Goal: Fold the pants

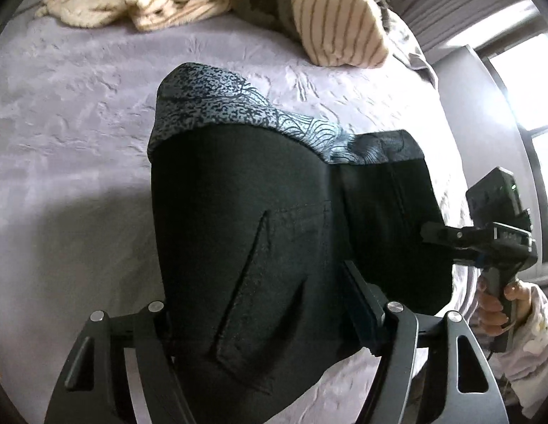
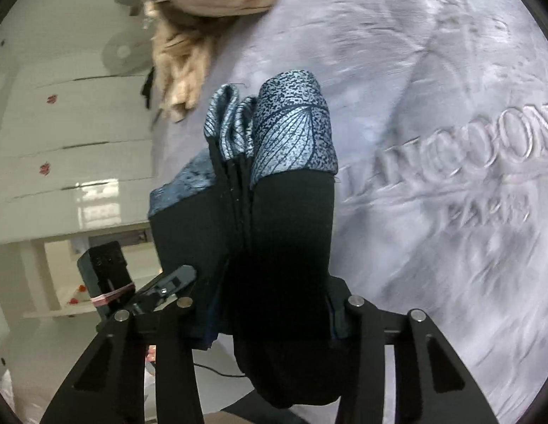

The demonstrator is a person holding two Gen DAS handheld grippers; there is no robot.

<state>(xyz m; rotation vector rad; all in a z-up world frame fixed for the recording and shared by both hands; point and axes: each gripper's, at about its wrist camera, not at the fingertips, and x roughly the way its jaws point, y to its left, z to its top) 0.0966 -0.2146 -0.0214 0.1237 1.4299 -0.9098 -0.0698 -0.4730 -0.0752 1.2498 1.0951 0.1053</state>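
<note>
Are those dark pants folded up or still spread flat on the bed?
Folded: the pants show several stacked layers at the patterned cuffs, and both grippers hold the bundle.

The left gripper (image 1: 260, 304) is closed on the black pants (image 1: 274, 219), whose patterned blue waistband (image 1: 238, 106) points away over the lilac bedspread (image 1: 79, 113). At right, the right gripper (image 1: 429, 233) touches the pants' edge. A striped cream blanket (image 1: 161, 0) lies behind.

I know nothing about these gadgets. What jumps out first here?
Dark pants with a blue patterned band fill the middle, pinched by the left gripper and the right gripper. They hang over a lilac bedspread; a striped cream blanket is heaped at its far edge.
</note>
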